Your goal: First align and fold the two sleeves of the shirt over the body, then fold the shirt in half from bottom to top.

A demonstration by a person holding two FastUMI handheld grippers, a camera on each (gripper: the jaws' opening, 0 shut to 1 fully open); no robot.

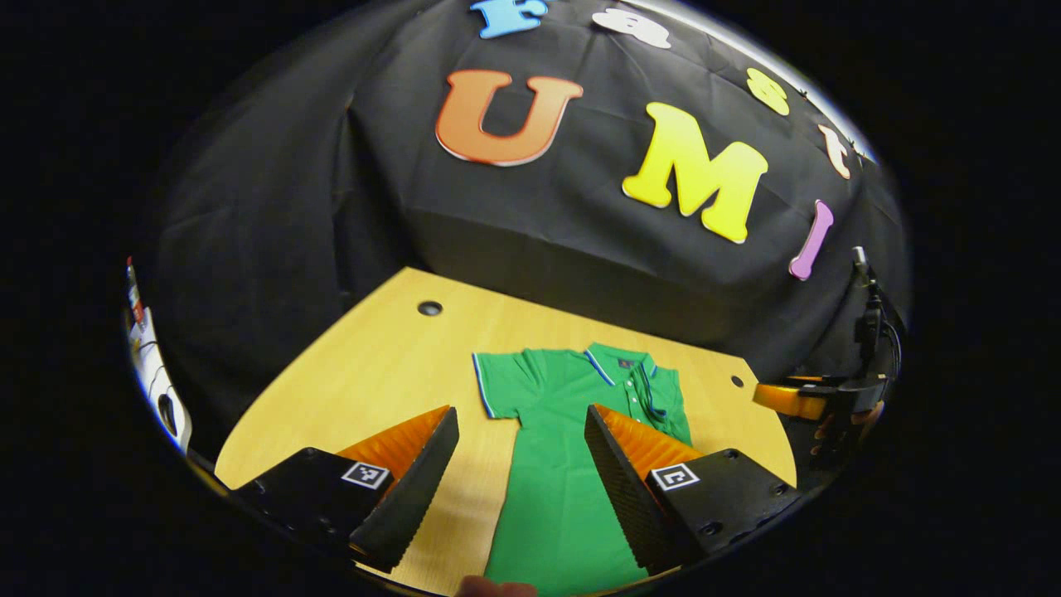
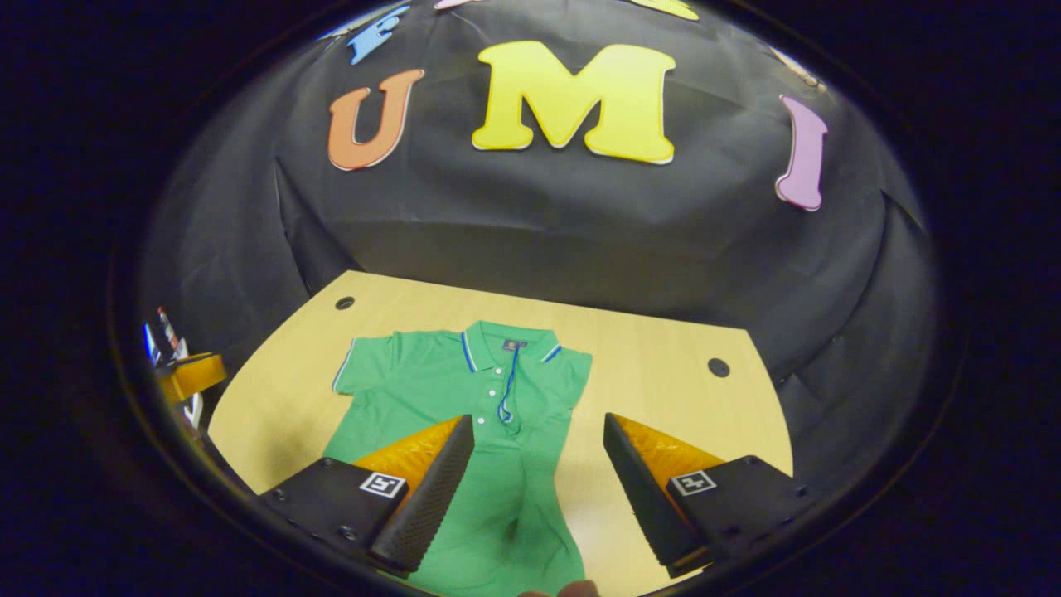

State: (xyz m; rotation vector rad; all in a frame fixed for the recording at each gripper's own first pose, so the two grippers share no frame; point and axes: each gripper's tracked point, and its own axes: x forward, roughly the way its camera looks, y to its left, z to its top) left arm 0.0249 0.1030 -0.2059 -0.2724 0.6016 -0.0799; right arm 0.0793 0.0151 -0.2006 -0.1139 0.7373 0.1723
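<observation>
**One sleeve over, one to go**

Lies flat on the wooden table (image 2: 663,356), collar toward the booth wall: green polo shirt (image 2: 464,398). Spread out sideways and unfolded, the sleeve (image 2: 365,369) at the left of the right gripper view; the opposite side looks already turned in over the body, edge straight. Jaws held wide apart and empty on the left gripper (image 1: 520,464), hanging above the shirt's lower body. Likewise apart, gripping nothing, on the right gripper (image 2: 539,473). Probably mid sleeve-folding. Next: reach to the spread sleeve, pinch its cuff edge, carry it across the chest, aligned with the other.
</observation>
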